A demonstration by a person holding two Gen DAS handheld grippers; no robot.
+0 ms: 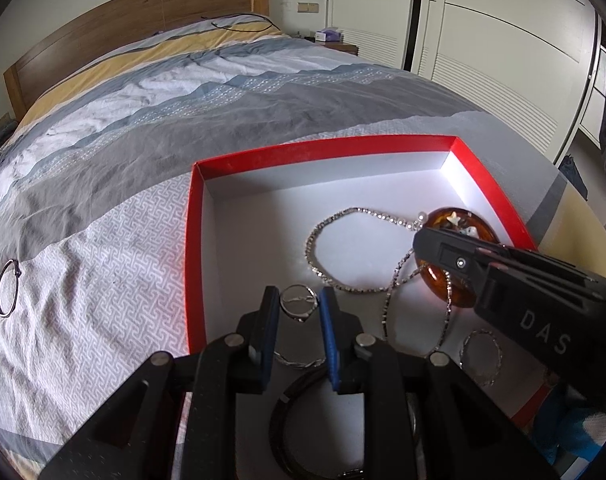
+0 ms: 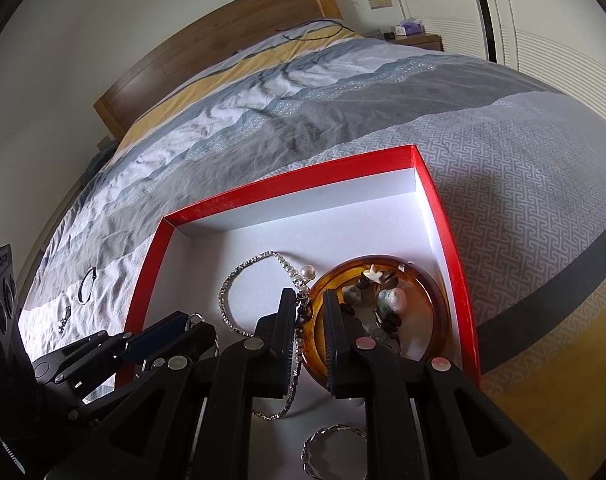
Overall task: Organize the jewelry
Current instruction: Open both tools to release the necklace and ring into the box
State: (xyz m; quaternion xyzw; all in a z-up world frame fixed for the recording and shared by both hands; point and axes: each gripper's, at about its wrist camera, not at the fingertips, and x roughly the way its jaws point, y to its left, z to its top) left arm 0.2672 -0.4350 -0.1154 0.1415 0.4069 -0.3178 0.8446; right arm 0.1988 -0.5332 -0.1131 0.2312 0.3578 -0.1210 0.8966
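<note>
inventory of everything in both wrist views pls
red box: 1, red, on bed
chain necklace: 1, silver with pearls, in box
amber round piece: 1, amber, beads inside, box's right
silver rings: 3, silver, box's near end
dark hoop: 1, black, box's near end
loose ring: 1, dark, bedspread left of box
bed: 1, grey-white-yellow cover, wooden headboard
left hand-held gripper: 1, black, blue pads, open over a ring
right hand-held gripper: 1, black, at amber piece's rim

Wooden headboard (image 1: 143, 12), striped bedding (image 1: 151, 128) (rumpled), white louvred wardrobe doors (image 1: 483, 40).
</note>
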